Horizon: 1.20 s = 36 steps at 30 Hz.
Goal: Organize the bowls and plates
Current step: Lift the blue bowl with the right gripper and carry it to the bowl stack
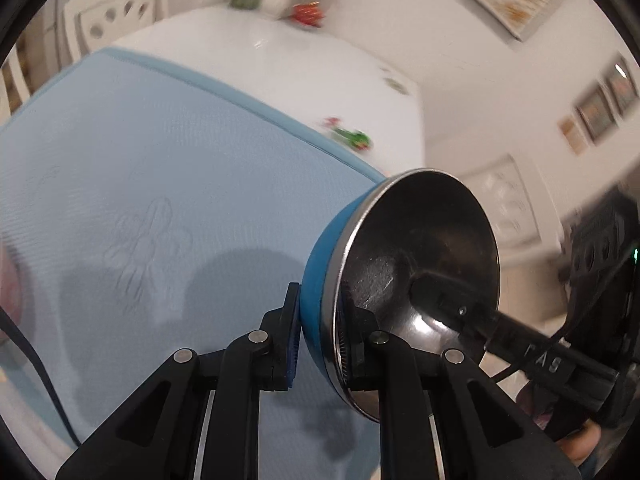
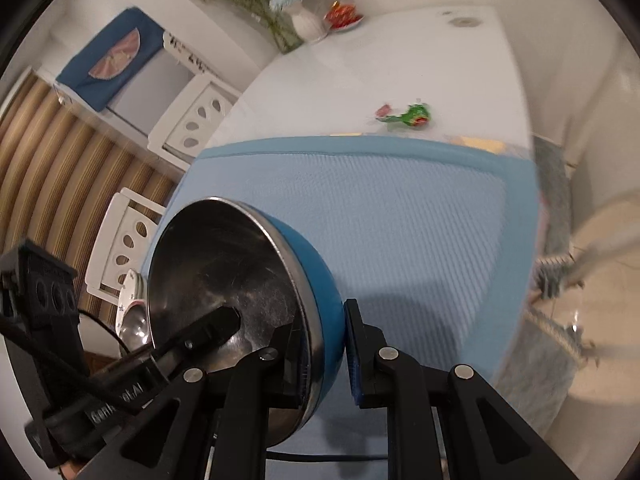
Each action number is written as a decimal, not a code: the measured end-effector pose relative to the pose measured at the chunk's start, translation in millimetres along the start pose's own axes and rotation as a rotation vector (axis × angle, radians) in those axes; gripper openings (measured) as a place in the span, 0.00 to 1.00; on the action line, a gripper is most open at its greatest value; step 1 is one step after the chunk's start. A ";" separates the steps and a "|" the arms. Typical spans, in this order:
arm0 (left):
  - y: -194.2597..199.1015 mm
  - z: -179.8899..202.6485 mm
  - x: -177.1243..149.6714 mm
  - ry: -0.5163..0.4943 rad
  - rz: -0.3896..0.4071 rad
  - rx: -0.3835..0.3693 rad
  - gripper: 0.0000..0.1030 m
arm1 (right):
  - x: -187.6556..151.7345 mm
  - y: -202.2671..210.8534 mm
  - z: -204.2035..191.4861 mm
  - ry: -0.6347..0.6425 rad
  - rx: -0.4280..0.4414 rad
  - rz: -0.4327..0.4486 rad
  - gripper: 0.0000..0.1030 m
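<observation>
One bowl [image 1: 420, 248], blue outside and steel inside, hangs tilted above the light blue mat [image 1: 140, 168], held from two sides. My left gripper [image 1: 320, 320] is shut on its near rim, one pad on the blue wall and one inside. In the right wrist view my right gripper [image 2: 324, 340] is shut on the same bowl [image 2: 224, 272] at the opposite rim. Each view shows a finger of the other gripper inside the steel hollow: the right finger [image 1: 440, 300] and the left finger [image 2: 216, 328]. More dishes [image 2: 132, 308], a patterned white plate and a steel bowl, show at the table's left edge.
The mat [image 2: 380, 220] covers the near part of a white table [image 2: 360, 68]. Farther back are a green wrapper [image 2: 414, 115], a white vase with flowers [image 2: 306, 24] and a dish of red items [image 2: 342, 14]. White chairs [image 2: 192, 116] stand along the left side.
</observation>
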<state>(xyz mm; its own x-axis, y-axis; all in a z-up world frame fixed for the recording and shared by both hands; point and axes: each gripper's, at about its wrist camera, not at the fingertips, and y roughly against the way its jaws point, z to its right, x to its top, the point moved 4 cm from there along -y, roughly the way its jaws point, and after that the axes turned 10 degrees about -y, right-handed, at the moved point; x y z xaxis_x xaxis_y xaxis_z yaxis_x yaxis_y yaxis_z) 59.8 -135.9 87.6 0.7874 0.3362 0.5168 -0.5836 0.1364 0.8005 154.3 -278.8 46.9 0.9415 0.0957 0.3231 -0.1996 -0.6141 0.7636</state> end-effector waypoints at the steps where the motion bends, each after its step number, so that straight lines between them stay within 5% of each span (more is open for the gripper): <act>1: 11.0 5.4 -10.4 -0.024 0.008 -0.005 0.13 | -15.1 12.8 -2.4 -0.005 -0.012 0.020 0.15; 6: 72.8 29.4 -75.8 -0.158 0.061 -0.024 0.14 | -106.2 70.8 -20.9 0.006 -0.077 0.097 0.15; 11: 137.3 11.9 -137.3 -0.121 0.069 -0.012 0.13 | -189.0 96.4 -53.6 0.029 -0.052 0.041 0.15; 16: 165.2 -20.8 -171.9 0.003 0.091 0.034 0.14 | -237.6 91.1 -81.5 0.049 0.046 -0.048 0.16; 20: 174.9 -42.4 -187.9 0.080 0.050 0.120 0.14 | -261.7 70.7 -97.7 0.051 0.134 -0.151 0.17; 27: 217.1 -71.5 -204.1 0.061 0.072 0.250 0.14 | -287.6 52.5 -143.7 0.125 0.200 -0.214 0.16; 32: 228.0 -104.7 -195.2 0.057 0.135 0.175 0.15 | -289.3 44.1 -177.5 0.190 0.110 -0.166 0.17; 36: 226.8 -130.9 -186.6 0.014 0.135 0.106 0.16 | -293.8 35.3 -197.7 0.123 0.034 -0.137 0.17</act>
<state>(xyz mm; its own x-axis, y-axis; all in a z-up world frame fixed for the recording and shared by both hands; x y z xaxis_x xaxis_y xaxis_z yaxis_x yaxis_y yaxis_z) -245.5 -45.7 133.0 0.6999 0.3578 0.6182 -0.6593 -0.0095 0.7519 -183.1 -173.7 89.5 0.9184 0.2740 0.2853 -0.0610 -0.6144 0.7866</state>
